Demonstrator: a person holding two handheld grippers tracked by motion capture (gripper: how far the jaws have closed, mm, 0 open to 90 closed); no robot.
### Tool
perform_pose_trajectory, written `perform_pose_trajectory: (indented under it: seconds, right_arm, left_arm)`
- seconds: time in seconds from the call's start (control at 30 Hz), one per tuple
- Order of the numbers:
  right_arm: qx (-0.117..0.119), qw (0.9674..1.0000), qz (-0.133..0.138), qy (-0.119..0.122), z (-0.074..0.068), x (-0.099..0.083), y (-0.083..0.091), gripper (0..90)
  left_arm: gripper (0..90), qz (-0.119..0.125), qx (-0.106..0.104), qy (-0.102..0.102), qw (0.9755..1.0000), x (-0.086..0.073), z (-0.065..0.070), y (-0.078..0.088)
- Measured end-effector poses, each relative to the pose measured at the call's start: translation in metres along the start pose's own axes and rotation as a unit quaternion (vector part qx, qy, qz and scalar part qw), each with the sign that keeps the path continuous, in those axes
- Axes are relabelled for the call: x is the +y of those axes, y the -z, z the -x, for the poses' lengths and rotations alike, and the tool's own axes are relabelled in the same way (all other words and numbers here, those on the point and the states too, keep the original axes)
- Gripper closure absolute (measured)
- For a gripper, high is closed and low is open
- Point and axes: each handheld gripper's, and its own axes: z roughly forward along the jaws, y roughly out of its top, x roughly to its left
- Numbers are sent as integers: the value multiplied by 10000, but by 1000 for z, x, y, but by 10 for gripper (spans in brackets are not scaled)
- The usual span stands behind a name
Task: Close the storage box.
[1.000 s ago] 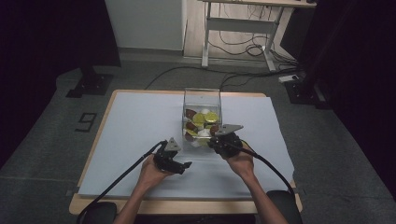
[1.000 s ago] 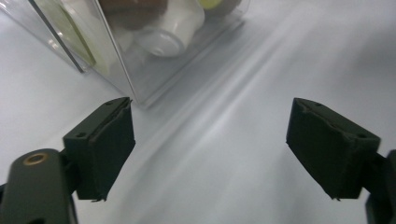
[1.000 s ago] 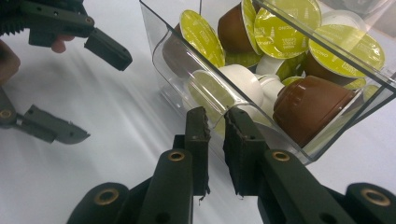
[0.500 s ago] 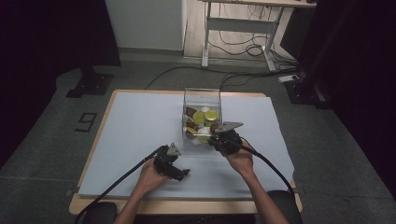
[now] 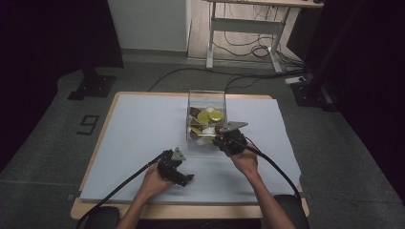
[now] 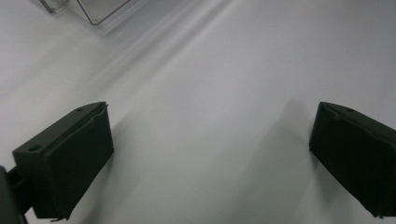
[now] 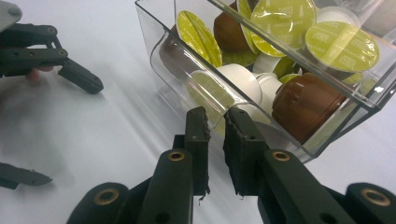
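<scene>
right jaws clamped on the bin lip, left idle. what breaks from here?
1. The right hand-held gripper pinches only the thin front wall of the clear box; a pull could tip or slide it, since the left hand-held gripper hangs open over bare sheet, bracing nothing.
2. The coffee capsules are heaped against the low front wall, so a tilt might spill them.
3. The smooth plastic might slip from the jaws.

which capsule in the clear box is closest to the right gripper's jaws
The white capsule with the pale green lid at the clear box's low front opening, just beyond the right gripper; the brown and green-lidded ones lie farther back.
</scene>
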Motion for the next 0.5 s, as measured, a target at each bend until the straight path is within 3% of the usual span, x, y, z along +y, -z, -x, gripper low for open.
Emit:
perform_pose_trajectory:
  seconds: [0.5]
  right_arm:
    - [-105,9999,31,-54,7,4,-7,825]
  left_arm:
    - [0,3,-3,6,10000,0,0,0]
